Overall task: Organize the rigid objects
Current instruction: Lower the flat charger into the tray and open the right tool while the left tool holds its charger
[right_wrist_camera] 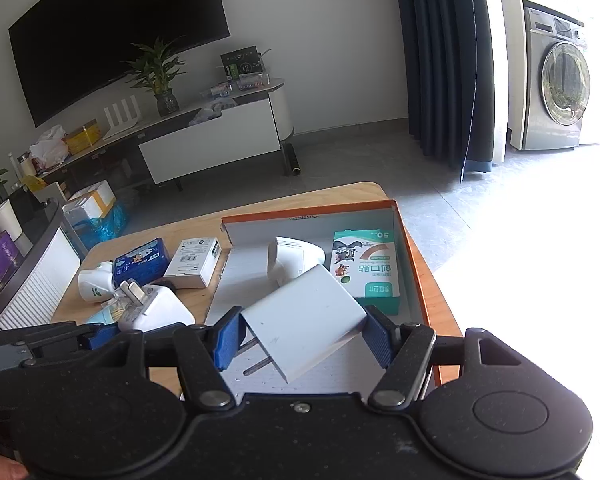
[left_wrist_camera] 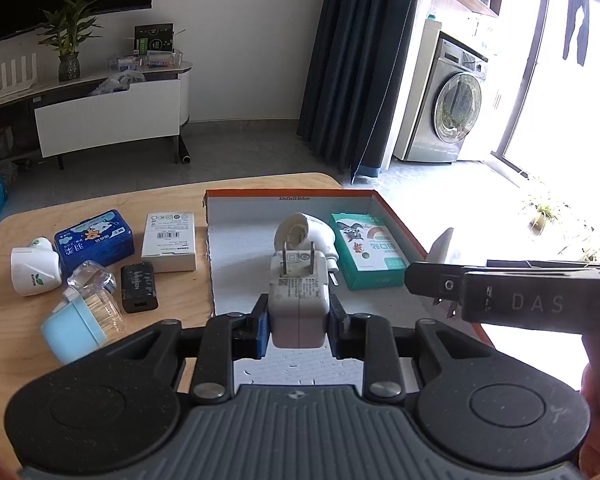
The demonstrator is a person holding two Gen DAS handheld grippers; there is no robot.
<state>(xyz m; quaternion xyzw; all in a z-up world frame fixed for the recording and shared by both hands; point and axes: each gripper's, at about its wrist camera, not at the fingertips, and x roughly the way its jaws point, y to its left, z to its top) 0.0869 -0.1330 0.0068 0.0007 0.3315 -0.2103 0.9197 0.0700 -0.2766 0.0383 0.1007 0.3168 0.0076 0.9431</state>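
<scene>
A small white charger (left_wrist_camera: pixel 299 304), prongs pointing up, sits pinched in the left gripper (left_wrist_camera: pixel 299 330) above the near end of the orange-rimmed box (left_wrist_camera: pixel 396 216). The right gripper (right_wrist_camera: pixel 305 338) clamps a larger white plug block (right_wrist_camera: pixel 306 320) – tilted, prongs toward the camera – over the same box. Inside lie a teal plaster carton (left_wrist_camera: pixel 366 250) and a white rounded device (left_wrist_camera: pixel 304 228). On the wooden table (left_wrist_camera: pixel 100 344) beside the box sit a blue tin (left_wrist_camera: pixel 94 238), a white carton (left_wrist_camera: pixel 170 240) and a black adapter (left_wrist_camera: pixel 139 287).

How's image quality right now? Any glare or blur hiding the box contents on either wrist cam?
Left wrist view: the window side at right is blown out white, but the orange-edged box and green carton stay readable; the fisheye bends the table edge. Right wrist view: overexposed floor at right, sharp centre; the flat white charger in the right tongs hides part of the box floor.
</scene>
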